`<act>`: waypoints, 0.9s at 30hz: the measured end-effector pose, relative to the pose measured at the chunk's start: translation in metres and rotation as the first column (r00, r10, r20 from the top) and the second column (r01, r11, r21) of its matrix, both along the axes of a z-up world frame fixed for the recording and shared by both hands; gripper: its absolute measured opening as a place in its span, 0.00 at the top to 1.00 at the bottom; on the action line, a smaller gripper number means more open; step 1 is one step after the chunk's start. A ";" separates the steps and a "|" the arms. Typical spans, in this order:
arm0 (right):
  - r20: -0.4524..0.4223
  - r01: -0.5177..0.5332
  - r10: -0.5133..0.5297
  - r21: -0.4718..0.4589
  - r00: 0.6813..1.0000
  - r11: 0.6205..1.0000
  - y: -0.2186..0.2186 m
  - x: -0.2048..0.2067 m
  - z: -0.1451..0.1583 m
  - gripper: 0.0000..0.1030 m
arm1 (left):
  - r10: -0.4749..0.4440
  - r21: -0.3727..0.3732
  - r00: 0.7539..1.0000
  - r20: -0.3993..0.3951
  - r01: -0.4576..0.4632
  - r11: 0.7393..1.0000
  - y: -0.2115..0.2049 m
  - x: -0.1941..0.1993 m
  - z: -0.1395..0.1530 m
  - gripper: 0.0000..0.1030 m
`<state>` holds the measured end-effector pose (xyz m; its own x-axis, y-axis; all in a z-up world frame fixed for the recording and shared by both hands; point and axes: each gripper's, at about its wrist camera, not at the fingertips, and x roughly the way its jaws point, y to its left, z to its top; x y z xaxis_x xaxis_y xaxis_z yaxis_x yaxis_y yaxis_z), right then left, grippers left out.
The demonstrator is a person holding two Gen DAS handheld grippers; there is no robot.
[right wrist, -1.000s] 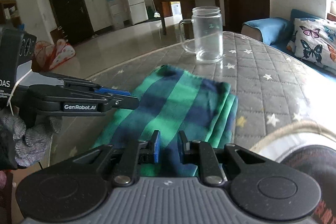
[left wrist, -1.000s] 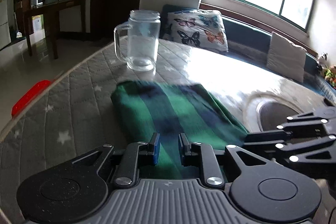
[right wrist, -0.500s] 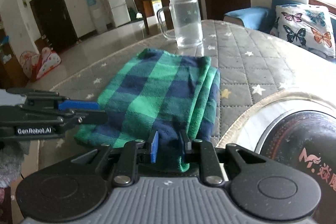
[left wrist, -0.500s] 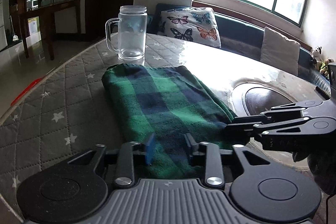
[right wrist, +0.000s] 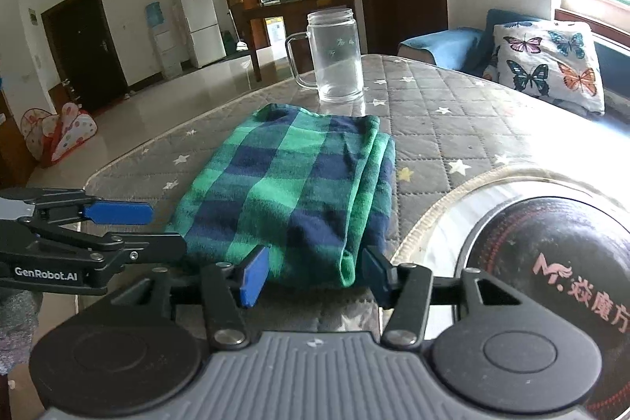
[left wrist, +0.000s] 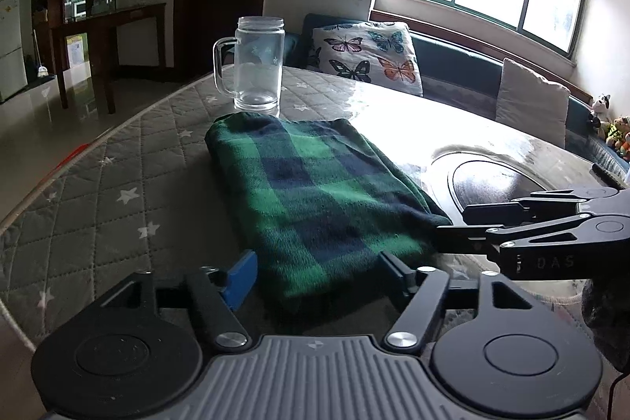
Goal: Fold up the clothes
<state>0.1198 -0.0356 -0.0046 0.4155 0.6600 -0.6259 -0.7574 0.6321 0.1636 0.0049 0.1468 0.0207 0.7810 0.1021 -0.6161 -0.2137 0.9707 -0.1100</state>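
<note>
One folded green plaid cloth (left wrist: pixel 315 199) lies on the quilted table cover (left wrist: pixel 118 191). One glass mug (left wrist: pixel 258 63) at its 12 o'clock edge. My two grippers, left (left wrist: pixel 319 270) and right (right wrist: pixel 315 272), both spread wide at its 6 o'clock edge, gripping nothing.

two handheld grippers sit side by side, low and level. the left gripper (left wrist: pixel 319 272) has its jaws spread wide apart. the right gripper (right wrist: pixel 315 272) is likewise spread wide, gripping nothing.

both claws (left wrist: pixel 317 272) (right wrist: pixel 313 272) opened wide, released plaid cloth (right wrist: pixel 291 187)
</note>
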 end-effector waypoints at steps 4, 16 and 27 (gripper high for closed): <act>-0.003 0.017 -0.017 0.008 1.000 1.000 -0.006 -0.008 -0.001 0.29 | 0.002 0.019 1.000 0.014 -0.002 1.000 -0.006 -0.009 0.001 0.13; 0.026 0.057 -0.057 0.000 0.998 0.998 -0.018 -0.029 -0.001 0.14 | 0.022 0.052 0.999 0.033 -0.024 0.998 -0.019 -0.031 0.004 0.00; 0.084 0.100 -0.097 -0.037 0.992 0.994 -0.023 -0.049 0.001 0.00 | 0.043 0.047 0.999 0.022 -0.044 0.998 -0.025 -0.042 0.002 0.00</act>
<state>0.0711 -0.0581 -0.0037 0.5282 0.5878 -0.6128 -0.7011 0.7090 0.0757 -0.0373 0.1217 0.0223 0.7877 0.1648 -0.5936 -0.2539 0.9648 -0.0690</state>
